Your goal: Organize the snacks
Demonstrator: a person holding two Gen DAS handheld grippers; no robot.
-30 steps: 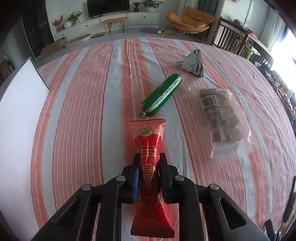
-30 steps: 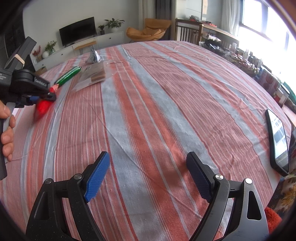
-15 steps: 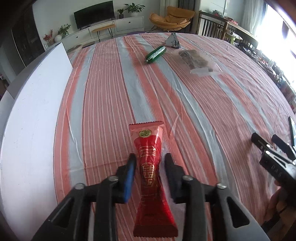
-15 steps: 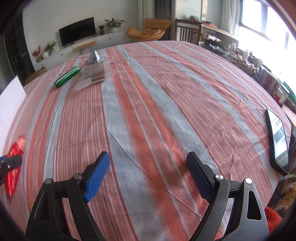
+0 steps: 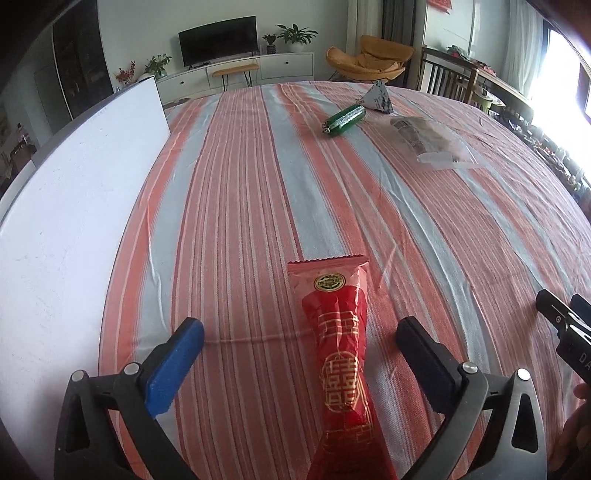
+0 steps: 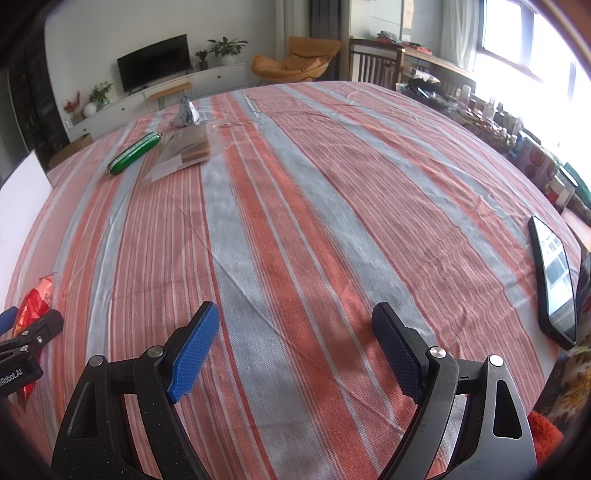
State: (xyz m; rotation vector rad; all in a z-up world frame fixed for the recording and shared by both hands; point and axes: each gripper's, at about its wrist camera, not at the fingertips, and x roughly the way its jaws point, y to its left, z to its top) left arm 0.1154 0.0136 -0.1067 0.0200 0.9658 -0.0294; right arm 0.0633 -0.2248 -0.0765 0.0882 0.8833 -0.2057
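Striped tablecloth [image 5: 258, 206] carries red snack [image 5: 341, 354], green sausage [image 5: 345, 120], clear packet [image 5: 424, 138], phone [image 6: 554, 280].

A dark television [image 5: 218, 40] stood on a long white cabinet [image 5: 258, 70] against the far pale wall [image 6: 110, 33], flanked by potted plants [image 5: 295, 35]. An orange lounge chair [image 6: 295, 64] sat right of it. Glaring windows [image 6: 532, 40] on the right washed out what seemed to be cluttered shelving below.

Home living room: black flat TV [image 5: 218, 40] on long white cabinet [image 5: 240, 72], mustard lounge chair [image 5: 369, 61], potted green plants [image 6: 226, 50], striped red-grey tablecloth [image 6: 314, 221].
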